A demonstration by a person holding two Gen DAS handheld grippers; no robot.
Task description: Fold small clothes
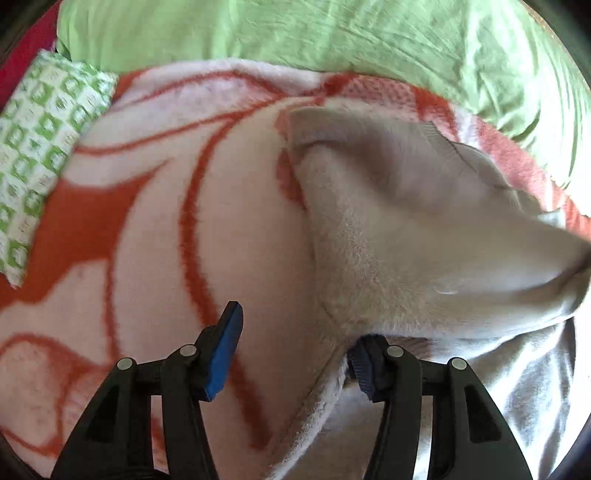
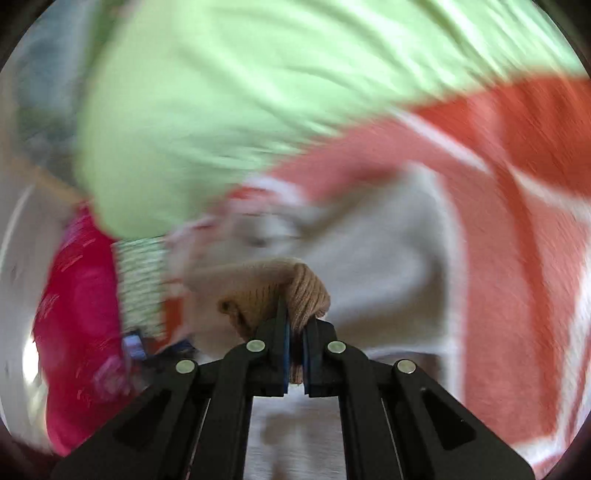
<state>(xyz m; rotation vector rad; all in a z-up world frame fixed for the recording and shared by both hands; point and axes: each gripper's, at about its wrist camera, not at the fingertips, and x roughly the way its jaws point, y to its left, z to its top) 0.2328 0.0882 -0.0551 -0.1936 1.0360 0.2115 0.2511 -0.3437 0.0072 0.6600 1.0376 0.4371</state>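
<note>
We work on a bed spread with a white-and-orange blanket (image 1: 155, 229), green bedding (image 1: 332, 33) behind. Our left claw (image 1: 295, 354) stands apart beside the beige garment (image 1: 406, 229); our right claw (image 2: 295, 332) is clamped on its ribbed cuff (image 2: 295, 291).

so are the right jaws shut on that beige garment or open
Shut on it: in the right wrist view the right gripper pinches a ribbed edge of the beige garment.

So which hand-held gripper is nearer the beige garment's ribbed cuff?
Right. The right hand-held gripper is shut on the ribbed cuff; the left hand-held gripper stands open at the beige garment's opposite edge.
</note>
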